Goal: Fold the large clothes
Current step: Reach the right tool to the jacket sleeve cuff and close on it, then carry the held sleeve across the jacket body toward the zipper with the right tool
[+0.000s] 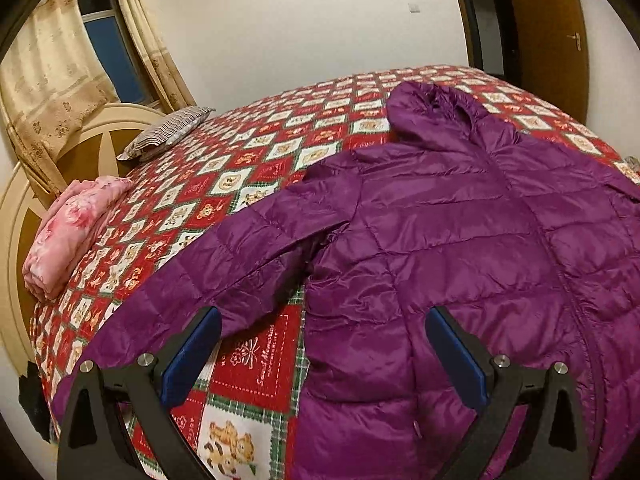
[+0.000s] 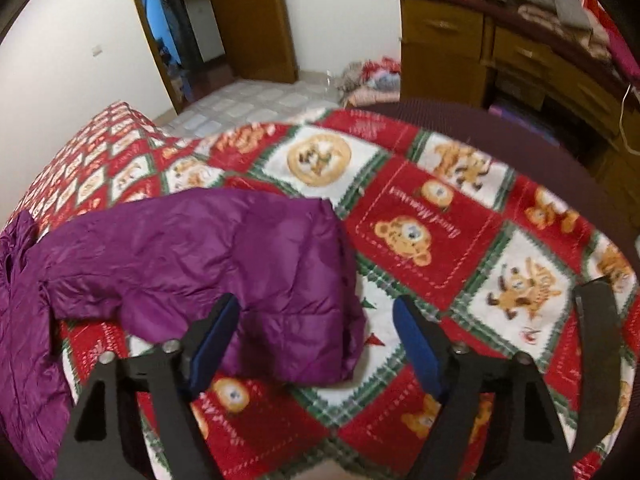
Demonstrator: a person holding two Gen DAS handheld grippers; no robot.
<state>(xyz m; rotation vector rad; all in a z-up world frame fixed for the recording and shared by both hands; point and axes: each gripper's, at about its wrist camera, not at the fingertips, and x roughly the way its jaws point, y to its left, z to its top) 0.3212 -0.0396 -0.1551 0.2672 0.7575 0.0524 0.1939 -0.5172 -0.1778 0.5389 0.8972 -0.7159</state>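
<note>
Purple quilted nylon fills the foreground: a hooded down jacket [image 1: 460, 232] lies spread flat on the bed, front up, its hood toward the far edge and its hem toward the cameras. In the left wrist view the left hand-held gripper [image 1: 324, 356] hangs over the jacket's lower body with its blue pads wide apart, nothing between them but the cloth and quilt below; one pad sits over the cuff end of a sleeve [image 1: 224, 264] that angles out to the side, the other over the jacket's front. In the right wrist view the right hand-held gripper [image 2: 316, 340] also stands open, its jaws apart above the end of the other sleeve [image 2: 240, 280], which lies crumpled on the cover without being pinched; this view is slightly blurred.

Under the jacket the bed carries a red, white and green patchwork quilt [image 1: 256, 152] printed with teddy bears and lettering. Further along it, near the head of the bed, rests a folded pink floral blanket [image 1: 68, 236], and beyond that a striped pillow [image 1: 168, 136] against the cream and wood headboard [image 1: 86, 148].

Behind the headboard hang beige patterned curtains [image 1: 48, 72] around a dark window [image 1: 108, 40]. White walls close the room, with a brown wooden door [image 1: 548, 24] standing open at the far corner. Across the bed in the right wrist view lie a pale tiled floor [image 2: 256, 100], a heap of clothes [image 2: 372, 80] on it, and a wooden dresser [image 2: 500, 52] with garments piled on top.
</note>
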